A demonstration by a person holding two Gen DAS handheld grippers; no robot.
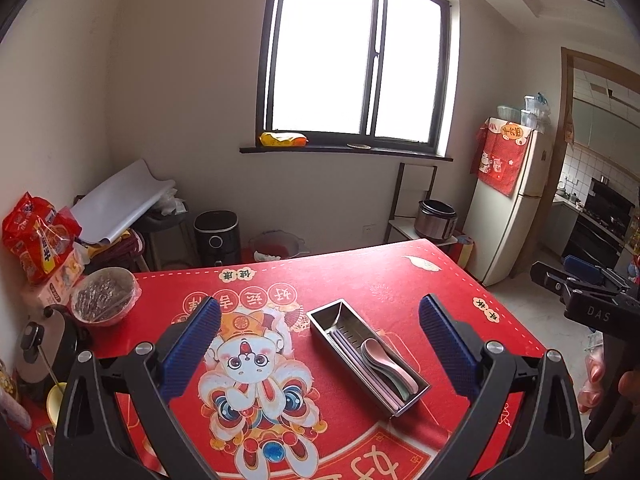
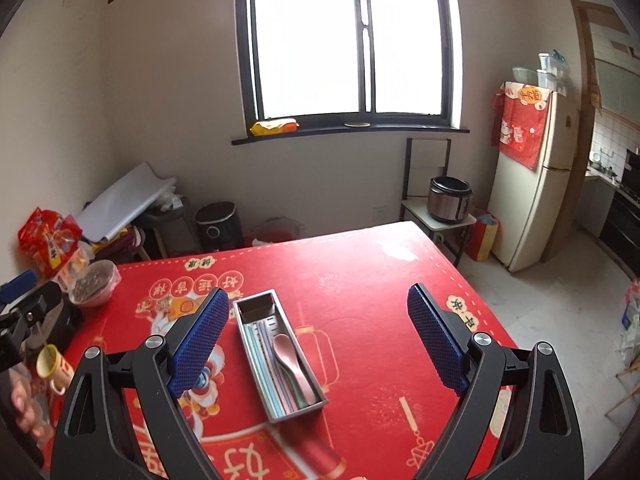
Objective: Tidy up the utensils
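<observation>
A long steel utensil tray (image 1: 320, 322) (image 2: 256, 308) lies on the red printed tablecloth (image 1: 380, 280) (image 2: 360, 272). Inside it rest pastel chopsticks (image 1: 362, 370) (image 2: 266, 368) and stacked pink and green spoons (image 1: 380, 354) (image 2: 286, 350). My left gripper (image 1: 320, 322) is open and empty, raised above the table with the tray between its blue pads. In its own view my right gripper (image 2: 318, 308) is likewise open and empty, the tray just inside its left pad. The right gripper's body (image 1: 592, 300) shows at the left wrist view's right edge, the left gripper's body (image 2: 24, 308) at the other view's left edge.
A covered bowl (image 1: 105, 294) (image 2: 93, 282), snack bags (image 1: 38, 236) (image 2: 50, 240), a kettle (image 1: 44, 344) and a yellow cup (image 2: 54, 364) crowd the table's left side. Beyond the table stand an air fryer (image 1: 217, 236), a rice cooker (image 2: 449, 198) and a fridge (image 2: 532, 176).
</observation>
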